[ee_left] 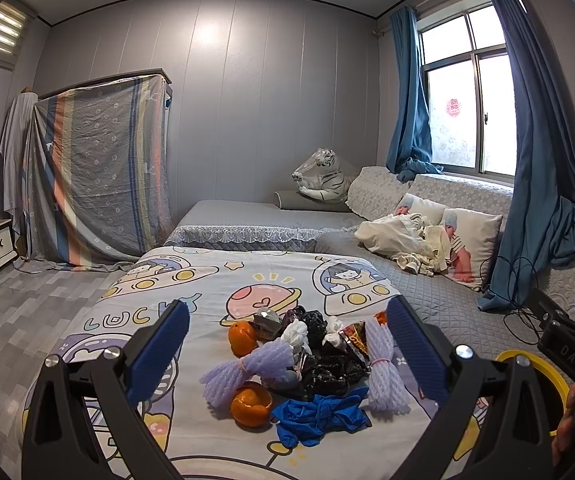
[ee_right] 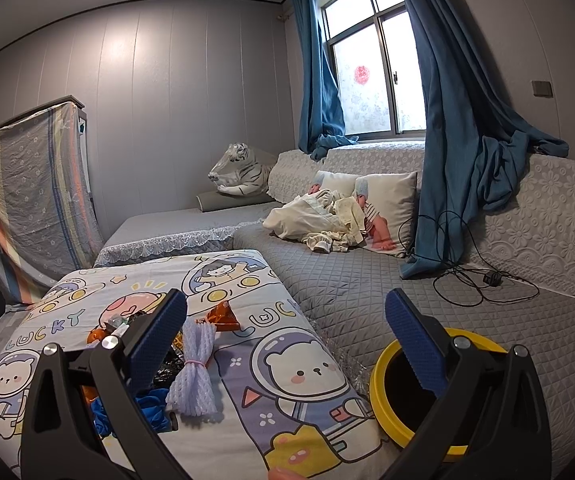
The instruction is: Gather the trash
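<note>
both hand-held grippers spread over trash (ee_left: pixel 307 356)

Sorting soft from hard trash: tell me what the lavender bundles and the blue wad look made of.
Lavender bundles: probably foam fruit netting, matte, with an open mesh weave, tied by a band. Blue wad: likely thin disposable gloves, smooth and crumpled; the exact material is unclear.

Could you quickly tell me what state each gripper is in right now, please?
Left gripper: open, jaws wide apart, holding nothing, above the trash pile.
Right gripper: open, jaws wide apart, holding nothing.
</note>
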`<state>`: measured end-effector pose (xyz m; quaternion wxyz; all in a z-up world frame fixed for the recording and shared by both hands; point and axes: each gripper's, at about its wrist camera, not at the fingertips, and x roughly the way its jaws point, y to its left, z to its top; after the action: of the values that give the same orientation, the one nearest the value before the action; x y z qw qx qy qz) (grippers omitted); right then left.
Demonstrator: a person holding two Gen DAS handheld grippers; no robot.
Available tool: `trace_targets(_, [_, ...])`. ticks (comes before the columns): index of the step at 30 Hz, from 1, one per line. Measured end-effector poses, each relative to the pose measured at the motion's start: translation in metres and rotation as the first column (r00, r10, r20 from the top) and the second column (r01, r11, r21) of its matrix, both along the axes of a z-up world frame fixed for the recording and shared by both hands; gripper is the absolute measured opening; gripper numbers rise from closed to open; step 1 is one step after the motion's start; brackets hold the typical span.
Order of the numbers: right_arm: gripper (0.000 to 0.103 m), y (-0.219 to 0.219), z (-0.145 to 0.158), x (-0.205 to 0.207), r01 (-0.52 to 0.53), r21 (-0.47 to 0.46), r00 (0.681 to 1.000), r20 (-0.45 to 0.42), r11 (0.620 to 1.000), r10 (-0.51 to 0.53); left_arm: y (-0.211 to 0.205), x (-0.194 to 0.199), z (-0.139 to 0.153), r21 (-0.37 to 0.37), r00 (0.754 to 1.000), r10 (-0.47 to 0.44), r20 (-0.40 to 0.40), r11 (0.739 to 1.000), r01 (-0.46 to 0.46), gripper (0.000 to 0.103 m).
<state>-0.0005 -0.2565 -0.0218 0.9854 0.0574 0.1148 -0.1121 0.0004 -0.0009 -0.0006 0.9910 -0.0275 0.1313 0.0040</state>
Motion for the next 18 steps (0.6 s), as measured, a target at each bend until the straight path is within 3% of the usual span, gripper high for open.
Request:
trace_targets(12, [0.095,0.002,-0.006,0.004,0.004,-0.005,1.000,0.003,1.000,-0.004,0.002,0.000,-0.002,0.000,1.000,0.006,0.002,1.000,-0.006,0.095])
trace_targets(18, [0.095,0.001,-0.010,0.013,-0.023,0.002,1.000,0.006,1.000,0.023,0.016,0.013,-0.016,-0.001,1.000,-0.021,-0.015,1.000,0.021,0.095])
